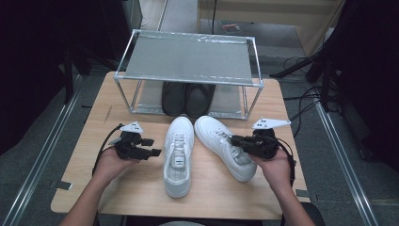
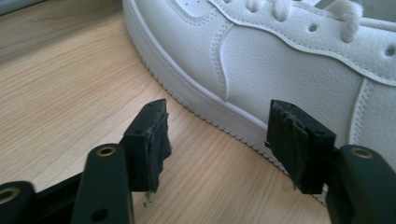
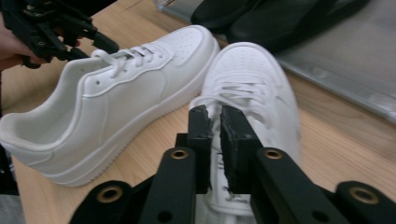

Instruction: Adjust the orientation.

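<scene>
Gripping right white sneaker by its tongue, right tool clenched on it | left tool released, left white sneaker just ahead on tabletop | I keep my pinch firm, lift level toward rack.

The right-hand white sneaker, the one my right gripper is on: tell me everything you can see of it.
The right white sneaker is a low-top, leather-looking, with a perforated toe, white laces and a thick white sole. It rests sole-down on the wooden table, toe angled toward the left white sneaker and the metal rack. The right gripper has its jaws pinched almost together on the tongue, which carries small dark print.
</scene>
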